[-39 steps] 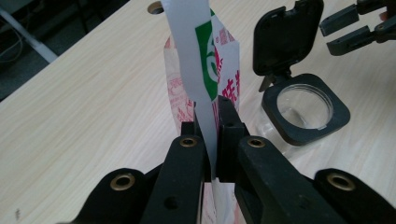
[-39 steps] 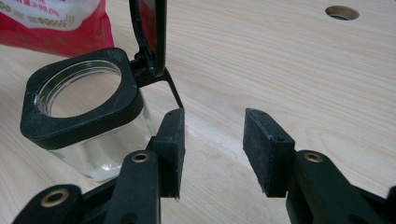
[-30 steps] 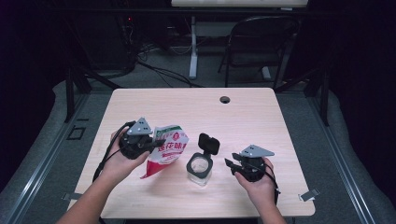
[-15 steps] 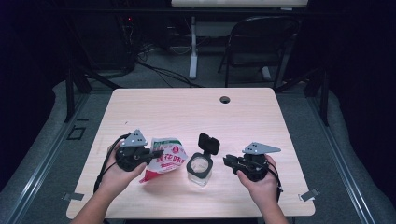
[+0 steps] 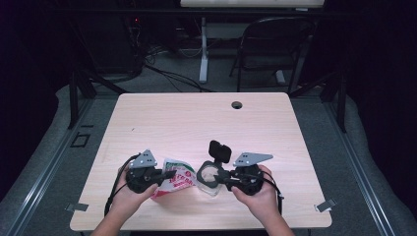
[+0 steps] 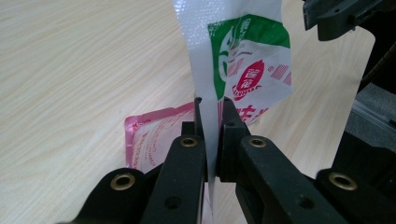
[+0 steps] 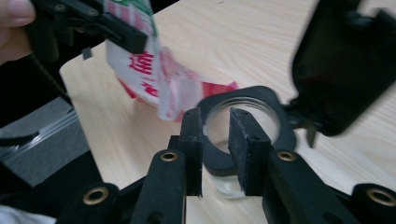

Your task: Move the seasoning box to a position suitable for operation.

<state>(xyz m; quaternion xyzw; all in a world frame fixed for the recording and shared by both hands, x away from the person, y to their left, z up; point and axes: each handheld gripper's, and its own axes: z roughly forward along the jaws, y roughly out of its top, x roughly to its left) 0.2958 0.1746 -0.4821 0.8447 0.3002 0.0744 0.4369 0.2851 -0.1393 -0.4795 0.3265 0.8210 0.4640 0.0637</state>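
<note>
Found the left tongs fully closed on the top edge of the printed plastic bag, the film pinched flat between the pads in the left gripper view; recorded that hand and bag lower than a second ago, the bag's bottom now resting on the bench just left of the glass jar; recorded the right tongs brought in from the right, now at the jar's near side; noted its jaws just opening again after a partial closing, standing part open in the right gripper view, with the jar's black collar seen in the gap and no pad pressing on it; noted the hinged black lid flipped up and back, mouth exposed; judged this as preparation for pouring: bag set down beside the jar, steadying grip on the jar not yet made, bag mouth not yet over the opening; advised care that the jar is gripped before the bag is tipped, to avoid spillage or a knocked jar. Surveyed the bench: pale wood grain, one round cable hole near the far edge, metal clips at the near corners; otherwise nothing else on it. Surveyed the room: dark, grey carpet, loose cables on the floor, a folding chair beyond the bench.
</note>
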